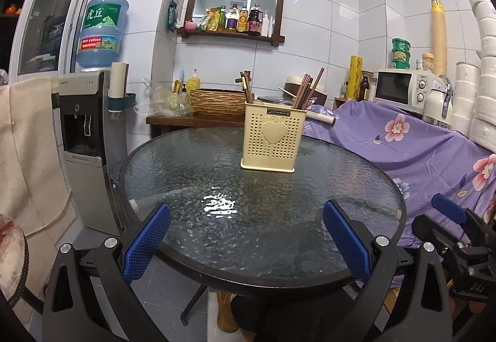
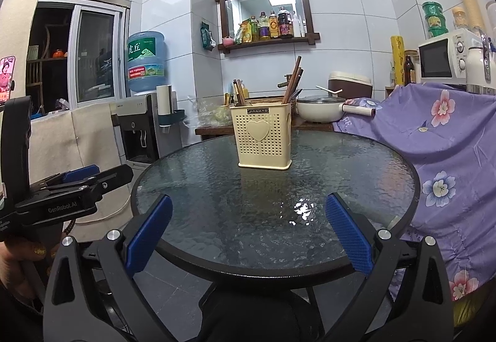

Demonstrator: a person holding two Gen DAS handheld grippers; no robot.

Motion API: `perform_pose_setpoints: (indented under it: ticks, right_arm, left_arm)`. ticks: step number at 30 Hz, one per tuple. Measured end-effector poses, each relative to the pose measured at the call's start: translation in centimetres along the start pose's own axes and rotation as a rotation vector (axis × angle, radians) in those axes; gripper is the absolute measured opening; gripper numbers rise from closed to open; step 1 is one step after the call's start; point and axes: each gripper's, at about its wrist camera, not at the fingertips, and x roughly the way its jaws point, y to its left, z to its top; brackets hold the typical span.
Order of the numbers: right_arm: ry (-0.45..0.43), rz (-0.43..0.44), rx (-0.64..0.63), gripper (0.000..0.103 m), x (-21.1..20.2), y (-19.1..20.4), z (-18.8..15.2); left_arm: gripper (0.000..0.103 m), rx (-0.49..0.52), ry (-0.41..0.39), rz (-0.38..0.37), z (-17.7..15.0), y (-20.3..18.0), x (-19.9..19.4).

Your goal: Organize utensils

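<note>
A cream perforated utensil holder with a heart on its front stands upright on the round glass table, toward the far side. Brown chopsticks stick out of its right compartment, and a few more lean at its left. My left gripper is open over the table's near edge, holding nothing. My right gripper is open too, also at the near edge and empty. Each gripper shows in the other's view, at the side.
A water dispenser with a blue bottle stands left of the table. A purple floral cloth covers furniture on the right, with a microwave behind. A wooden counter behind holds a wicker basket and a white pot.
</note>
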Motion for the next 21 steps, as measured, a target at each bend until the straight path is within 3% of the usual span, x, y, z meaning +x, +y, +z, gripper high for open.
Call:
perform_pose_setpoints:
  ticks: [21]
  right_arm:
    - [-0.002,-0.002,-0.019,0.097,-0.01,0.51,-0.08]
  left_arm:
    - [0.097,-0.001,0.018,0.010,0.03,-0.10,0.10]
